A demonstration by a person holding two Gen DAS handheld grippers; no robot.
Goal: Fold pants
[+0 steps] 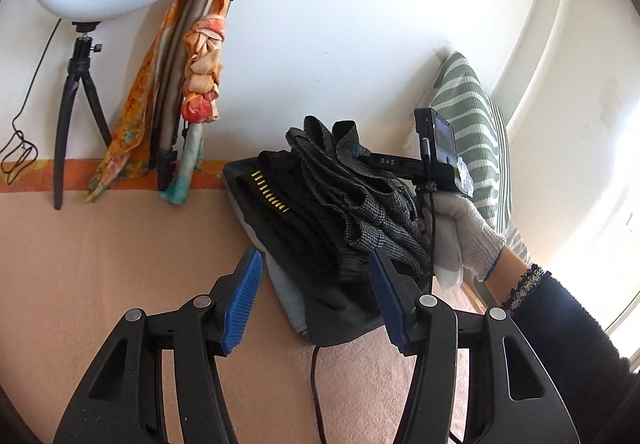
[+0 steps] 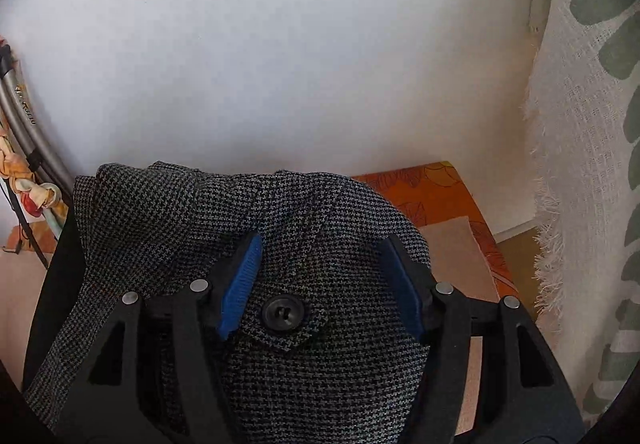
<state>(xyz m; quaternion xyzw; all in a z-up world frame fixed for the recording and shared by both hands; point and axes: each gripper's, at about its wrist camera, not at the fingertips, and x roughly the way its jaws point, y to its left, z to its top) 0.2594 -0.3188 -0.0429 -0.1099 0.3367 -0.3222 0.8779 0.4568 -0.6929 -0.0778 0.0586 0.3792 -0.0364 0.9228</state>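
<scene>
The houndstooth pants (image 2: 280, 244) lie bunched on top of a pile of dark clothes (image 1: 304, 228), their button tab (image 2: 285, 314) sitting between the blue pads (image 2: 240, 280) of the right hand-held gripper (image 2: 320, 276), which is spread wide with cloth bulging up between its fingers and nothing pinched yet. The left hand-held gripper (image 1: 316, 296) hovers just short of the pile, equally wide and empty, the peach bed cover (image 1: 100, 264) below it; to do this well, I judge, the right should close on the waistband beside the button rather than on a loose fold; then the left can take the waistband further along, so the garment lifts clear and hangs straight.
</scene>
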